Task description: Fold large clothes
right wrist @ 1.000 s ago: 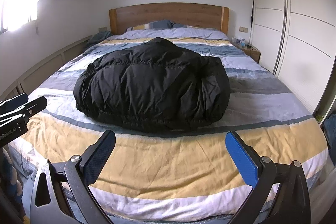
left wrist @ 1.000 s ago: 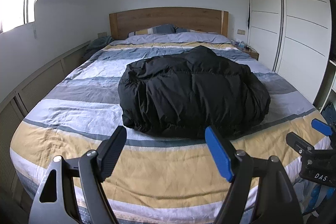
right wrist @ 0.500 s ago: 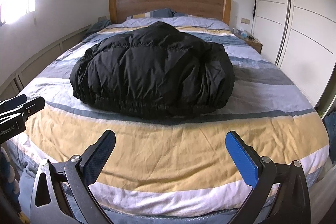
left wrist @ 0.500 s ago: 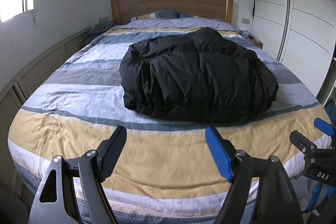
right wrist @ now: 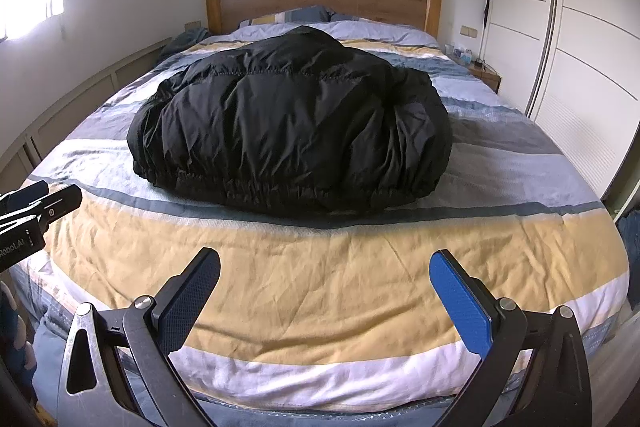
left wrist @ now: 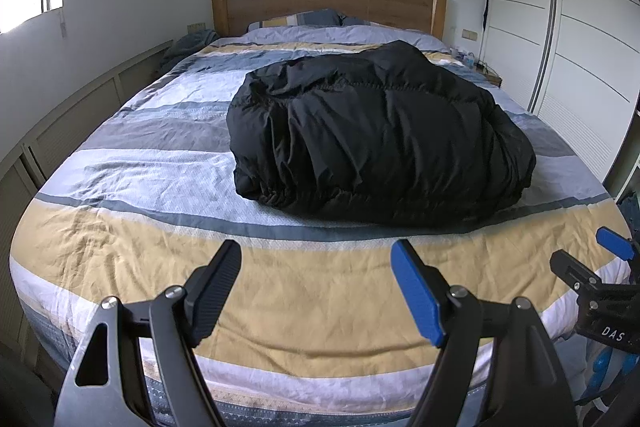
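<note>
I'm holding both tools out over the foot of the bed (left wrist: pixel 120 247), and neither is touching anything. My left tool (left wrist: pixel 316 287) is spread wide with nothing between its pads, and my right tool (right wrist: pixel 324 291) is gaping just as wide, empty too.

The black puffer jacket (right wrist: pixel 288 131) is sitting in a bunched heap in the middle of both frames, on the grey and white stripes of the cover, well apart from both tools. In the left view it is lying a little right of centre (left wrist: pixel 376 143).

I'm reading it as light for its bulk, soft and springy, so it is likely going to puff back up when pressed. The shell is looking smooth and probably slippery, so a shallow pinch could slide off.

The gathered elastic hem (right wrist: pixel 280 187) is running along the near edge of the heap, facing me. I'm judging that the best place to take hold: one tool near each end of that hem, biting deep into the doubled fabric, then lifting to spread it flat. Sleeves and collar are hidden in the folds, so I cannot pick them out.
</note>
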{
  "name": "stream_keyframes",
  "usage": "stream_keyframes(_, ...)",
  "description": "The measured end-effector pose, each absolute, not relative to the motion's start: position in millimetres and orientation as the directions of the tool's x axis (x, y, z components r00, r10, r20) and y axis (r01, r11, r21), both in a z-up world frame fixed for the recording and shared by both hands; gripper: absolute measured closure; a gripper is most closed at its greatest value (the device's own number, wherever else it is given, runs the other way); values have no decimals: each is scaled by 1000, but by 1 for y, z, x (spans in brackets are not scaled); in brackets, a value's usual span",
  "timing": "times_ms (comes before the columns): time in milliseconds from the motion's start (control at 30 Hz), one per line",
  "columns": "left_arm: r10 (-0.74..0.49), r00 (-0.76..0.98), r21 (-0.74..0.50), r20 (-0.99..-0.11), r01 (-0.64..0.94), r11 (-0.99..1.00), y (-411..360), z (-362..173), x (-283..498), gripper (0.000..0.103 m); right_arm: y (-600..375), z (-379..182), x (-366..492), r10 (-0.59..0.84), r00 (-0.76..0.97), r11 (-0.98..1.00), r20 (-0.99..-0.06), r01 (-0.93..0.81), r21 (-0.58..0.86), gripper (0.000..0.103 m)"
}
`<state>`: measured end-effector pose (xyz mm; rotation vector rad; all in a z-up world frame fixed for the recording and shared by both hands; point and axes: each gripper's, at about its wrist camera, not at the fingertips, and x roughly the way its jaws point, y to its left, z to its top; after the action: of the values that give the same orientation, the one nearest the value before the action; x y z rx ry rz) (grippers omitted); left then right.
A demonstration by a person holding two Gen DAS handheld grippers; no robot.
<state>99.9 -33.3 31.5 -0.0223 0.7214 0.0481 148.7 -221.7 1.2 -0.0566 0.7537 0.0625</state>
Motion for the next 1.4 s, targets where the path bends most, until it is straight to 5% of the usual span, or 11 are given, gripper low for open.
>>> stream_keyframes(1400,30,740,-6,-672,-45,999,-28,21,104,27,-228,-7,154,27,716,997,-697,-67,-30,0)
